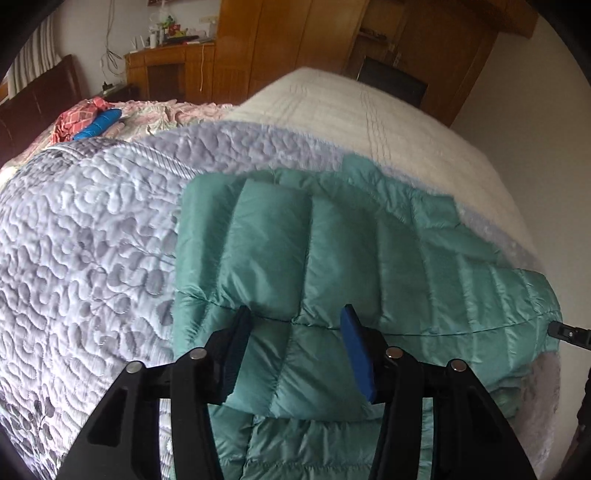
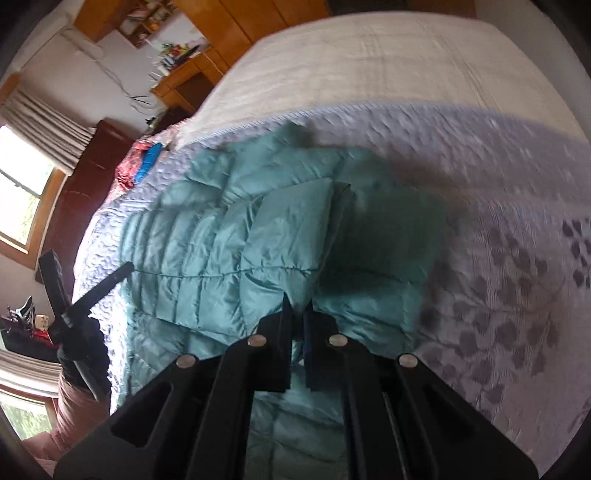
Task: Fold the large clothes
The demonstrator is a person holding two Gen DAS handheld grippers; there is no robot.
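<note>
A teal puffer jacket (image 1: 369, 251) lies spread on a lilac quilted bedspread (image 1: 92, 240). My left gripper (image 1: 295, 314) has its blue pads (image 1: 356, 354) half apart, clamped on a thick padded fold of the jacket, whose lifted edge hangs over a lower layer. In the right wrist view the jacket (image 2: 192, 240) runs off to the left. There my right gripper (image 2: 297, 301) is shut, with a thin bit of teal fabric pinched between its pads and creases running out from the tips. The left gripper's black body (image 2: 96, 291) shows at the jacket's left side.
A cream blanket (image 1: 351, 110) covers the far part of the bed. A red checked cloth (image 1: 77, 118) and a blue item (image 1: 98, 123) lie near the dark headboard (image 2: 85, 192). Wooden cabinets (image 1: 295, 33) and a desk stand behind; a window (image 2: 22, 192) is at left.
</note>
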